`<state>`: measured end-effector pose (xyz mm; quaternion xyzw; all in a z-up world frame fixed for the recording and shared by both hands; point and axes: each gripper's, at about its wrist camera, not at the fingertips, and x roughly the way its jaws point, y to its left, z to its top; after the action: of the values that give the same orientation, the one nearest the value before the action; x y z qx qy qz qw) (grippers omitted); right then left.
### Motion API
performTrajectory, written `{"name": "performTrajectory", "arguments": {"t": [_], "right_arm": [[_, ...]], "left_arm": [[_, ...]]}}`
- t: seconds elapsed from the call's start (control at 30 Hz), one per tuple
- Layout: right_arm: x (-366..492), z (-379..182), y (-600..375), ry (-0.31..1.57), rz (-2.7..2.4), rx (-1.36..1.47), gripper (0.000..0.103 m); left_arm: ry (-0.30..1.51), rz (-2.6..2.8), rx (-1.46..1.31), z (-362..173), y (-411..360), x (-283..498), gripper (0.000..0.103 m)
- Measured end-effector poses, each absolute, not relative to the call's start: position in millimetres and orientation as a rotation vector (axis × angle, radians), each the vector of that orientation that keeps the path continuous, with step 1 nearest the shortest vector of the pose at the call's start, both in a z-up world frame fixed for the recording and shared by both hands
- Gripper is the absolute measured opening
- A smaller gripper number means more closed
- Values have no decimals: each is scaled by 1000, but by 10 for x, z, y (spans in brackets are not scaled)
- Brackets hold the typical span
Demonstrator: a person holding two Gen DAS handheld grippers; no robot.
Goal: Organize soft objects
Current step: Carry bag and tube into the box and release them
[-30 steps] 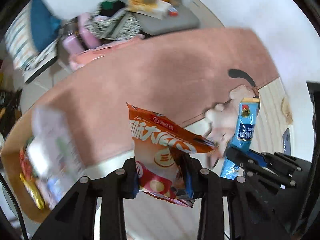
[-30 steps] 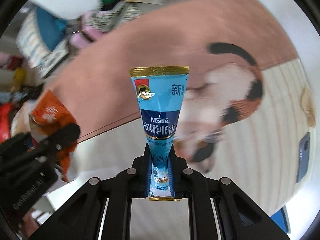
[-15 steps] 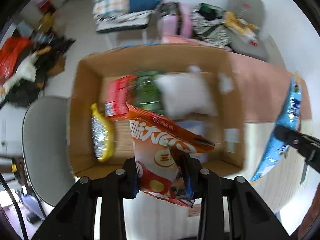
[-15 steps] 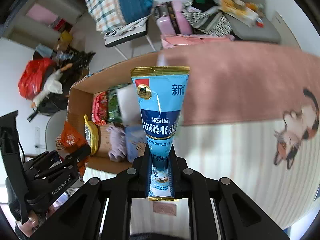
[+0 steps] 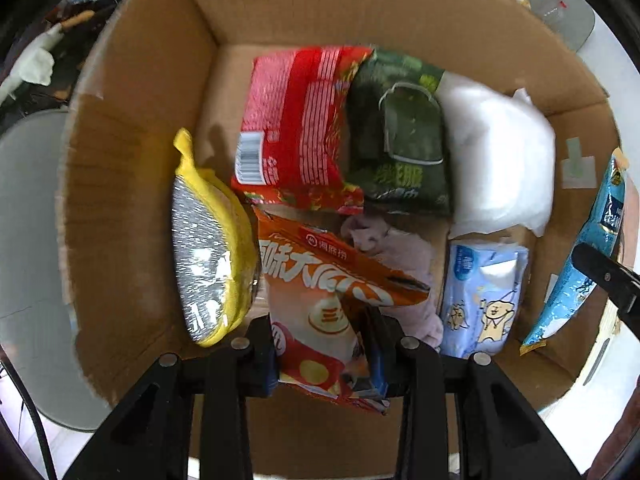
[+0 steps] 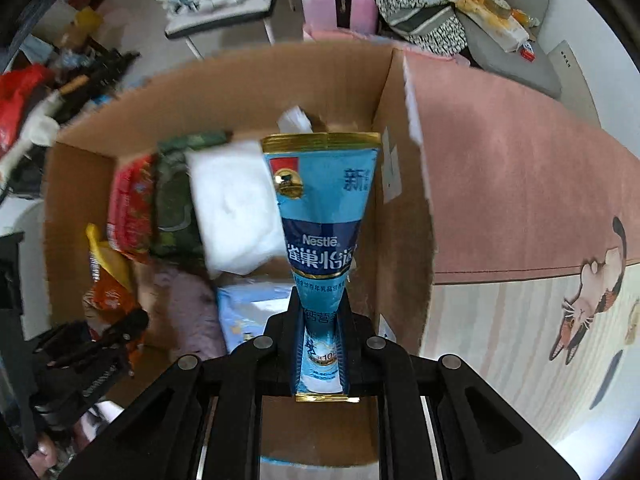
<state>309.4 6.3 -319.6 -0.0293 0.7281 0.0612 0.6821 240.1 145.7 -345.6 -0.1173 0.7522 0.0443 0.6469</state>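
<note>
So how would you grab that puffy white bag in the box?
Judging by its pose, pinch the white bag at its crimped corner near the far wall of the cardboard box, coming straight down from above. Its middle looks too puffy for the fingers, and the green packet crowds one side.

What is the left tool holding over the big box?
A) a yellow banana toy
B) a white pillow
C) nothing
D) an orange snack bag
D: the left tool is shut on the crinkly orange snack bag, held over the brown cardboard box, while the right tool grips a blue Nestle pouch.
</note>
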Motion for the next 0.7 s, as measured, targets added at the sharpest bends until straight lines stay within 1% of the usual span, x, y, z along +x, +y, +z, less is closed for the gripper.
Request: {"name": "performTrajectory", "arguments": {"t": [0.1,0.13,0.17,0.2,0.23,0.27,0.3,0.37,0.4,0.43,0.5,0.53,0.6,0.7], "right_arm": [[3095,-3298,84,1657,110,-111,16],[3092,-3331,103,1675,96,-153,18],[3102,-3387,105,1687,97,-160,26],[3108,-3410,121,1690,104,-152,45],[3108,-3398,122,1688,113,-143,56],[3109,-3376,119,1681,125,-127,65],[3103,-3355,116,1678,128,-121,68],[3087,-3300,118,1667,126,-117,69],[3077,-3263,125,1659,126,-125,74],[3067,-3242,139,1655,128,-129,77],[3029,-3188,160,1650,135,-142,88],[3008,-3173,175,1646,138,-152,91],[2950,-3130,180,1639,143,-162,97],[2865,-3090,122,1626,152,-156,101]], "left_arm": [[1732,71,-291,-3539,1435,2396,34],[1738,62,-301,-3550,1431,2400,39],[1741,53,-315,-3553,1424,2397,43],[1728,51,-328,-3528,1427,2394,55],[1724,57,-320,-3518,1449,2389,70],[1721,60,-308,-3496,1445,2394,74],[1710,62,-298,-3448,1445,2391,76],[1692,69,-277,-3368,1434,2387,76],[1681,79,-266,-3312,1427,2377,78],[1673,85,-259,-3274,1429,2372,85],[1644,111,-243,-3164,1434,2354,95],[1630,122,-233,-3120,1437,2345,98],[1601,146,-212,-3007,1422,2321,100],[1542,175,-182,-2822,1429,2273,101]]}}
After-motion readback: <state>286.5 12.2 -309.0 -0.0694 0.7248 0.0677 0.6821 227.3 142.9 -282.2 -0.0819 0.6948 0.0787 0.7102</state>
